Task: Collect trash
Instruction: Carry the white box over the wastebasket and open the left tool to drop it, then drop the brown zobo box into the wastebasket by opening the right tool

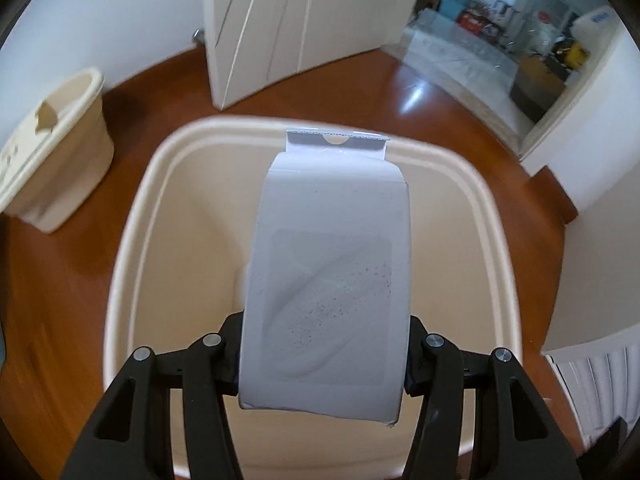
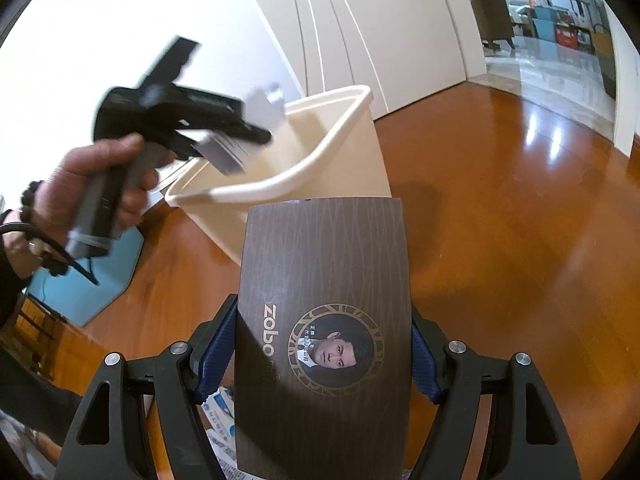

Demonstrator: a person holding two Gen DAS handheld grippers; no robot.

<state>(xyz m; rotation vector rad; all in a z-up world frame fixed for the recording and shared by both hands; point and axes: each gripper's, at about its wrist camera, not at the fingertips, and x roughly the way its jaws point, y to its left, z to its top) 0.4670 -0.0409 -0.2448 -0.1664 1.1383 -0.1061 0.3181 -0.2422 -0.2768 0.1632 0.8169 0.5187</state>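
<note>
My left gripper is shut on a white cardboard package with a hang tab, held just above the open cream trash bin. In the right wrist view the same left gripper hovers over the bin with the white package. My right gripper is shut on a dark brown box printed with "zobo" and a man's portrait, held in front of the bin and a little lower.
The bin's lid stands on the wooden floor to the left. A white door is behind the bin, with an open doorway to the right. A blue mat and printed papers lie on the floor.
</note>
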